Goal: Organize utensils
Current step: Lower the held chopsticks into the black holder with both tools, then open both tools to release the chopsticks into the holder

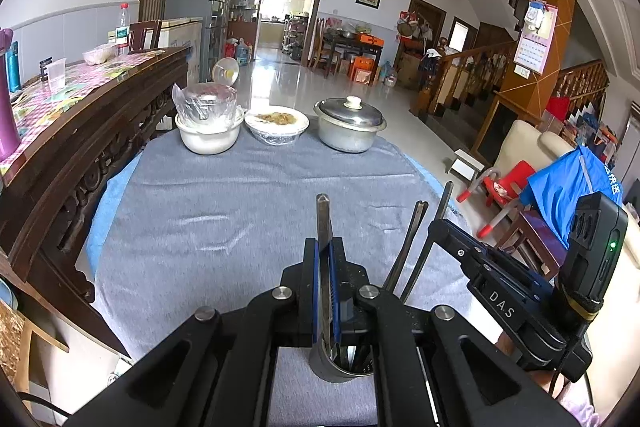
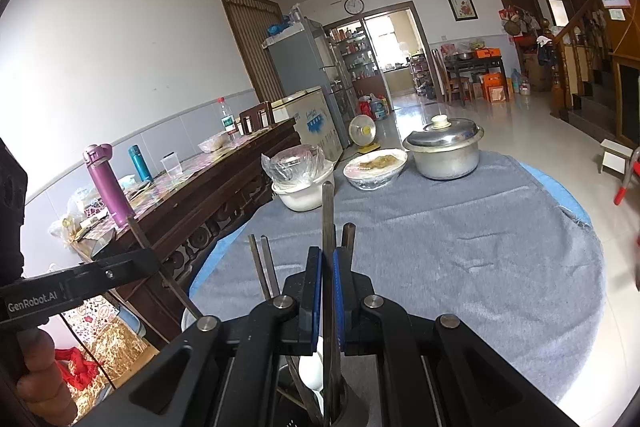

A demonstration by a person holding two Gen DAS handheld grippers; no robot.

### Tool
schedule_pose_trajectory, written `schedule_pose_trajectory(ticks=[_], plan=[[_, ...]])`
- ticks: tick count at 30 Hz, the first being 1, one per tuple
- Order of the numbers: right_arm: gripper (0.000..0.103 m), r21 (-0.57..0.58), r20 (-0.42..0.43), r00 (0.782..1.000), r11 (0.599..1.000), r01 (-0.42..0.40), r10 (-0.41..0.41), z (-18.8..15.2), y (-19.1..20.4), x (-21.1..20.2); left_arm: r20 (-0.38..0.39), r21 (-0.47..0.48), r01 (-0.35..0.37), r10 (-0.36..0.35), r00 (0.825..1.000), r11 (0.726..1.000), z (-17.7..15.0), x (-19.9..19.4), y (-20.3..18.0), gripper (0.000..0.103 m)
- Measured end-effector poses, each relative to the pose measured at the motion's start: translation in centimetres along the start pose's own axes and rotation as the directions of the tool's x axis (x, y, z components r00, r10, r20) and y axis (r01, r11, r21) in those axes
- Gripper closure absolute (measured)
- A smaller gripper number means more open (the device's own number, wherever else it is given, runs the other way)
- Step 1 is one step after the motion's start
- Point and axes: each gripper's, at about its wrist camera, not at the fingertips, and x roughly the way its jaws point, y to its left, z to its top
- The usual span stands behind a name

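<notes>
Chopsticks (image 1: 323, 215) (image 2: 328, 211) — 1 clamped in each gripper.

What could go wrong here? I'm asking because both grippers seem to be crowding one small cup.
Both grippers are shut on utensils standing in the same metal cup. The left gripper and right gripper work close together, so they may collide. Pulling or pushing a chopstick at an angle could tip the cup or snag the other chopsticks leaning in it.
</notes>
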Motion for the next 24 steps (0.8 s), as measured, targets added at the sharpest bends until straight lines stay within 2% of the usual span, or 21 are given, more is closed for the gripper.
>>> schedule_pose_trajectory(ticks=[20,22,24], plan=[[0.096,0.009,-0.032,0.999,1.0,-0.002,0.002,-0.2,-0.2,0.9,-0.079,-0.038,-0.001,-0.002,0.997,0.999,-0.3,2.4,1.0,0.097],[0.096,0.012,-0.036,0.999,1.0,0.002,-0.002,-0.2,-0.3,0.9,-0.091,-0.038,-0.007,0.004,0.996,0.999,-0.5,2.7,1.0,0.092],[0.096,0.019,-0.047,0.999,1.0,0.0,0.001,-0.3,-0.3,1.0,-0.097,-0.037,-0.015,0.011,0.995,0.999,-0.7,2.9,1.1,0.065]])
